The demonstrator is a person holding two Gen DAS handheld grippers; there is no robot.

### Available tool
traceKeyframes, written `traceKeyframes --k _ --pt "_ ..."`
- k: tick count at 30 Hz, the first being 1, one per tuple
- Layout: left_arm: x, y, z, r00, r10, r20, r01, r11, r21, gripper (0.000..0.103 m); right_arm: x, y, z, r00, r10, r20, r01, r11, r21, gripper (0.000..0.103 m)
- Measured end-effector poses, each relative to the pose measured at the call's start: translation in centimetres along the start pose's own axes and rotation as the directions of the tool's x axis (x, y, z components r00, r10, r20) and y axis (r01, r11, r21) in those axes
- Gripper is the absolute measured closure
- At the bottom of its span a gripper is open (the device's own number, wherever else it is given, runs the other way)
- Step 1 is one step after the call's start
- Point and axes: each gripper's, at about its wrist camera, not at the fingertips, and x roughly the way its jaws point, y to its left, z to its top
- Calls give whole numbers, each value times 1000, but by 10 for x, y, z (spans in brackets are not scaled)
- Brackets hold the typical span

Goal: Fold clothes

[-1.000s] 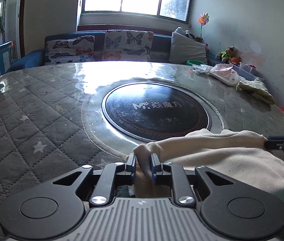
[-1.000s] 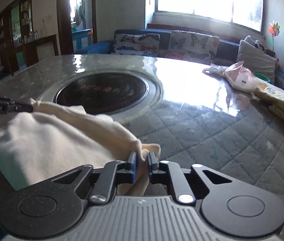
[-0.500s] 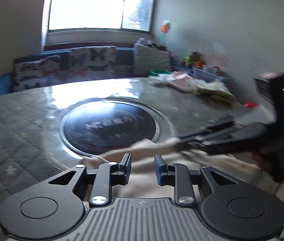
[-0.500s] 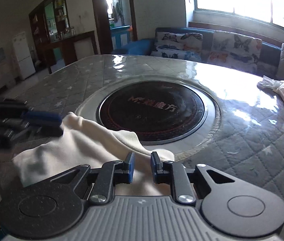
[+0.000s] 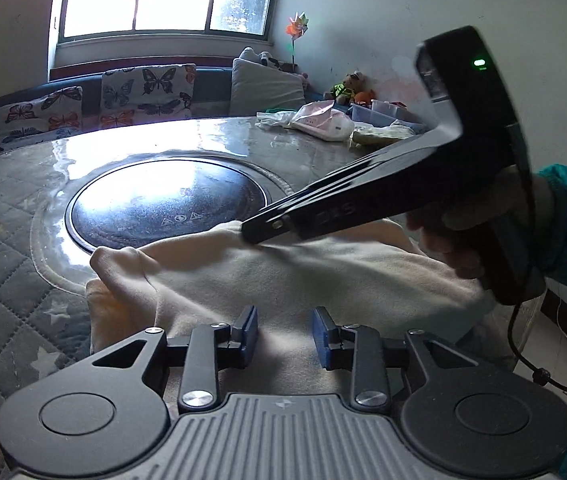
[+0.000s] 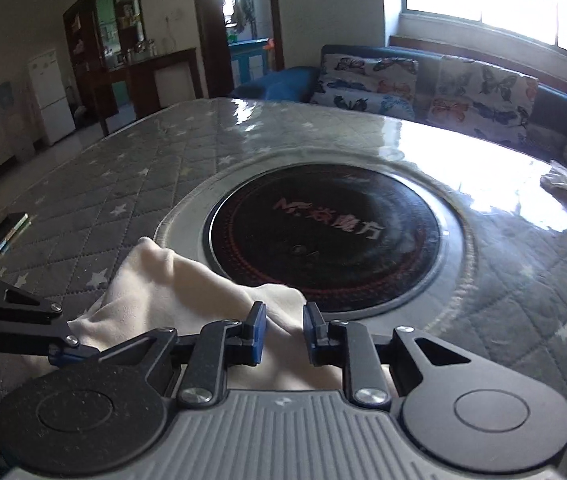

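Observation:
A cream garment (image 5: 267,276) lies bunched at the near edge of the quilted grey table (image 5: 7,216), partly over the rim of the round black cooktop (image 5: 167,204). My left gripper (image 5: 284,334) is open just above the cloth with nothing between its blue pads. My right gripper (image 6: 283,334) is open over the same garment (image 6: 171,292), its pads apart and empty. The right gripper also shows from the side in the left wrist view (image 5: 255,230), its fingertips resting at the cloth's far edge. The left gripper's fingers (image 6: 59,354) show at the left of the right wrist view.
A pink-and-white bag (image 5: 319,122) and other folded cloth (image 5: 383,134) lie at the table's far right. A butterfly-print sofa (image 5: 95,104) runs behind the table under the window. A phone-like flat object (image 6: 1,236) lies near the table's left edge.
Both grippers have let go of the cream garment and opened wider. The garment now lies bunched on the table. The right gripper has swung in close beside the left one.

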Motion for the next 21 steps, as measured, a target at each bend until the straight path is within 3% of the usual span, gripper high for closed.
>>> traceKeyframes --k 7,11,16,21 --pt "-11 4 -4 1000 -6 15 6 1000 -19 66 29 8 9 999 -6 -34 6 1000 -3 80" --pt "-21 6 2 999 -2 50 4 1000 -28 59 9 4 11 1000 11 1 -11 1000 15 70" --pt "-17 16 13 996 12 86 -7 998 -59 58 -26 1 0 999 13 37 -13 1000 -8 68" --pt "-8 39 9 997 63 34 -57 988 -140 59 -53 1 -22 999 24 31 -24 1000 -5 68"
